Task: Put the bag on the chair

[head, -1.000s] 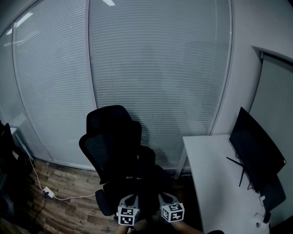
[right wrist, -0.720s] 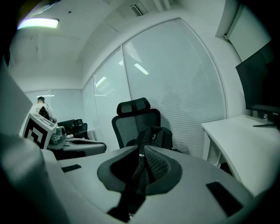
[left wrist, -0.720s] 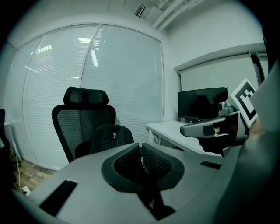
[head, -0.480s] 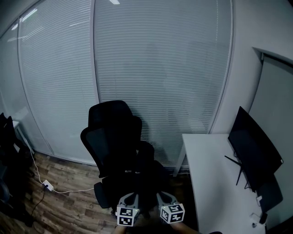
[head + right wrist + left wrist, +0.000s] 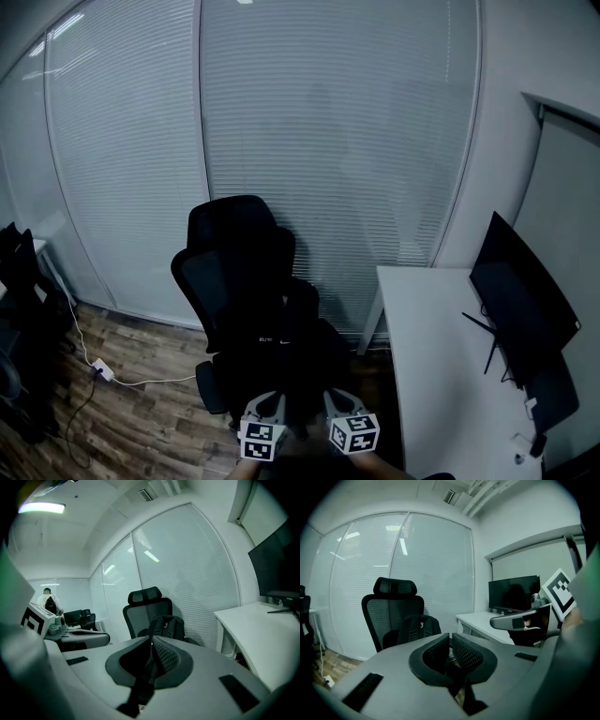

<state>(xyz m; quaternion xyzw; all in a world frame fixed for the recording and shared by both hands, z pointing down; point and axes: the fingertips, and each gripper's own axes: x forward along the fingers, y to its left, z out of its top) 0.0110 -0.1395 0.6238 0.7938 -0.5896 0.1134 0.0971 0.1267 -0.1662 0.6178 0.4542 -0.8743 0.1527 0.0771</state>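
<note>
A black office chair (image 5: 225,281) stands before the blinds, and a black backpack (image 5: 292,339) sits upright on its seat against the backrest. My left gripper (image 5: 266,403) and right gripper (image 5: 337,403) hang side by side just in front of the bag, not touching it. The left gripper view shows the chair (image 5: 391,611) and the bag (image 5: 417,627) beyond the left gripper (image 5: 450,643), whose jaws are shut with nothing between them. In the right gripper view the right gripper (image 5: 152,649) is closing, its jaws meeting on nothing, with the bag (image 5: 168,626) ahead.
A white desk (image 5: 436,366) with a dark monitor (image 5: 520,300) stands close on the right. A power strip (image 5: 101,371) and its cable lie on the wood floor at left, near another dark chair (image 5: 21,281). Glass walls with blinds close off the back.
The head view has drifted a little, so the chair and bag sit slightly higher in it. Both grippers stay low in front of the bag, which has not moved on the seat.
</note>
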